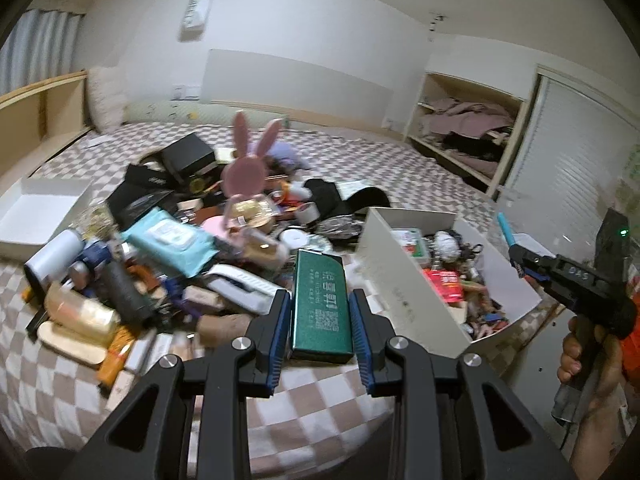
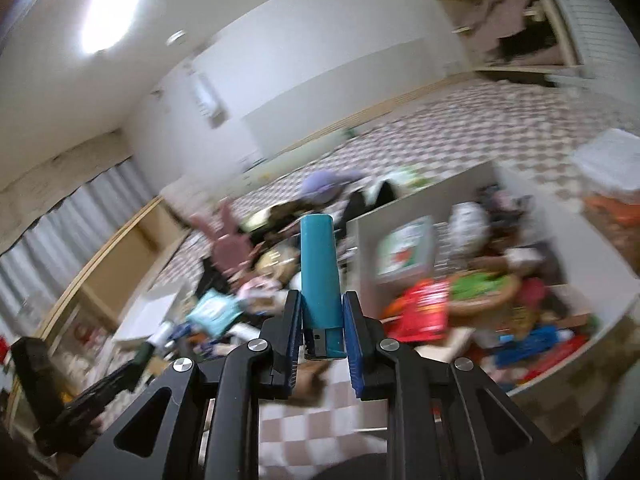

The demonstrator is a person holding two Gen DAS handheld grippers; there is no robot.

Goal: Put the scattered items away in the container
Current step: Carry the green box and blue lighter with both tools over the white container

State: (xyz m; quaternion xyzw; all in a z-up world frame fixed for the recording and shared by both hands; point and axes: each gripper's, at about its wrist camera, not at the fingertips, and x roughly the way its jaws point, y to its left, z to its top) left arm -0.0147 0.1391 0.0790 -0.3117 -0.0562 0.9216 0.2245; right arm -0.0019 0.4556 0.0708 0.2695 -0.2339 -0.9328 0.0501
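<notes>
Gripping 1 green box (image 1: 322, 304) at lower centre, the left gripper (image 1: 320, 312) was clamped on it above the checkered bedding (image 1: 304, 408). Right gripper (image 2: 321, 320) clamped 1 teal tube (image 2: 318, 264), centre frame. White container (image 1: 404, 280), part-filled, stood at right.

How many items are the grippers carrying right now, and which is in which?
2. The left gripper is shut on a green box. The right gripper is shut on a teal tube.

Right tool (image 2: 321, 322) grips a teal tube (image 2: 318, 268) beside the container (image 2: 366, 248).
</notes>
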